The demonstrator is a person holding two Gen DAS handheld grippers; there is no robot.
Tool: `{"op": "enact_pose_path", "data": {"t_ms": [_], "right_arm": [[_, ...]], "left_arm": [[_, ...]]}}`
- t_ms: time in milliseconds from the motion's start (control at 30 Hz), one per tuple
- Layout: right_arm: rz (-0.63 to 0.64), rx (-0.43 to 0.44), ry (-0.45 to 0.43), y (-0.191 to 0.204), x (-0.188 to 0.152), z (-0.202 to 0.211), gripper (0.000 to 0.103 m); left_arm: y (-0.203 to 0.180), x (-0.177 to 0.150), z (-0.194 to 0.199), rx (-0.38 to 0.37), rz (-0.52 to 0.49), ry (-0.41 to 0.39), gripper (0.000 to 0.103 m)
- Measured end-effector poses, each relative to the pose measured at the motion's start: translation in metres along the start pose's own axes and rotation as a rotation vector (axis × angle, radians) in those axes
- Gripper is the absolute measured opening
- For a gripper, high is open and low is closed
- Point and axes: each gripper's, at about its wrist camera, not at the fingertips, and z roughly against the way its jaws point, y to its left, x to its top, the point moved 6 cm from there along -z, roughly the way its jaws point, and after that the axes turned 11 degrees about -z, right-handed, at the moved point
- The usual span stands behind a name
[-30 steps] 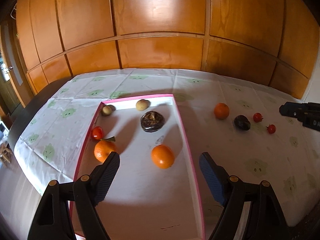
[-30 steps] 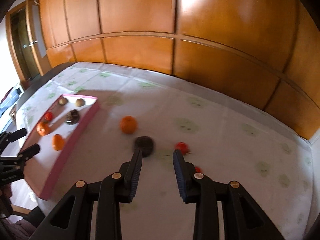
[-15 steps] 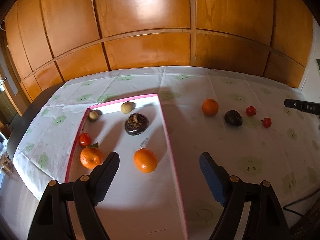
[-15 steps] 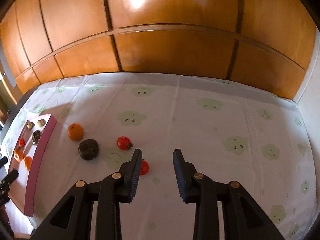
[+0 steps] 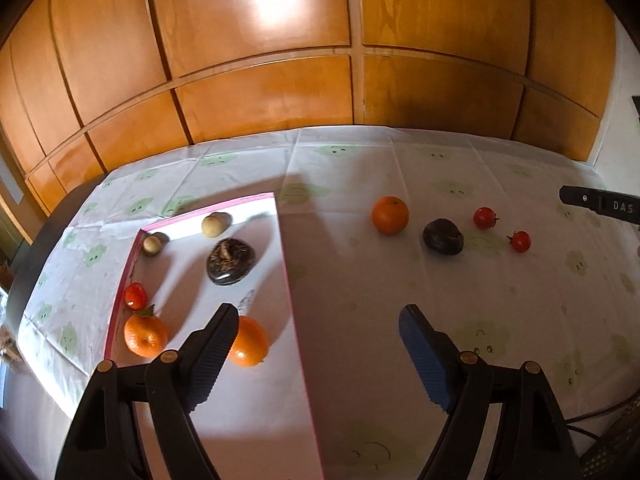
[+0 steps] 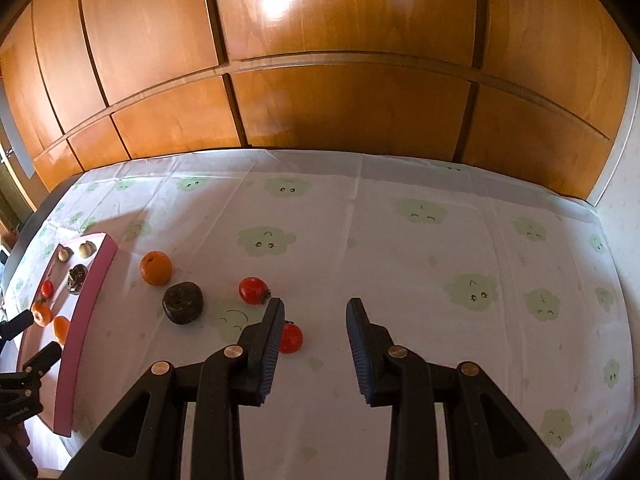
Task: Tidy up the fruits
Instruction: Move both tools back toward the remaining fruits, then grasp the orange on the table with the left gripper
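Observation:
A pink-rimmed white tray [image 5: 284, 264] holds two oranges [image 5: 145, 335], a red tomato [image 5: 135, 295], a dark wrinkled fruit [image 5: 231, 261] and two small tan fruits [image 5: 216, 224]. My left gripper [image 5: 318, 312] hangs open and empty above the tray's right rim. On the cloth to the right lie a loose orange [image 6: 156, 267], a dark fruit [image 6: 183, 303] and two cherry tomatoes [image 6: 253, 290]. My right gripper [image 6: 316, 304] hovers there, jaws a narrow gap apart with nothing between them. The nearer tomato [image 6: 291, 338] sits just beside its left finger.
A white tablecloth [image 6: 400, 248] with green cloud faces covers the table. A wooden panelled wall [image 6: 320, 100] runs along the far edge. The cloth right of the tomatoes is bare. A cable [image 5: 600, 416] lies at the table's near right corner.
My left gripper has drifted right, from over the tray's middle to over its right rim. My right gripper swung right and rolled, bringing the cherry tomatoes close to its left finger.

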Motion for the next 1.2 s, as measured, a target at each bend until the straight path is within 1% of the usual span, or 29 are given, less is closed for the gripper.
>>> {"op": "enact_pose_path", "data": {"t_ms": [467,867,967,1067,1133,1200], "right_arm": [[-0.001,0.021,-0.008,0.001,0.003,0.005,0.032],[0.000,0.040,-0.011,0.003,0.005,0.008,0.032],[0.001,0.041,-0.011,0.004,0.005,0.008,0.032],[0.000,0.040,-0.012,0.004,0.006,0.008,0.032],[-0.001,0.040,-0.012,0.004,0.006,0.008,0.032],[-0.003,0.042,-0.013,0.004,0.006,0.008,0.032]], "left_arm": [[-0.028,0.013,-0.012,-0.035,-0.065,0.013,0.083],[-0.037,0.024,-0.027,-0.058,-0.077,0.032,0.079],[-0.039,0.029,-0.032,-0.075,-0.079,0.035,0.076],[-0.039,0.035,-0.039,-0.114,-0.057,0.051,0.069],[-0.037,0.037,-0.045,-0.156,-0.025,0.073,0.058],[-0.036,0.040,-0.051,-0.190,0.007,0.092,0.053]]}}
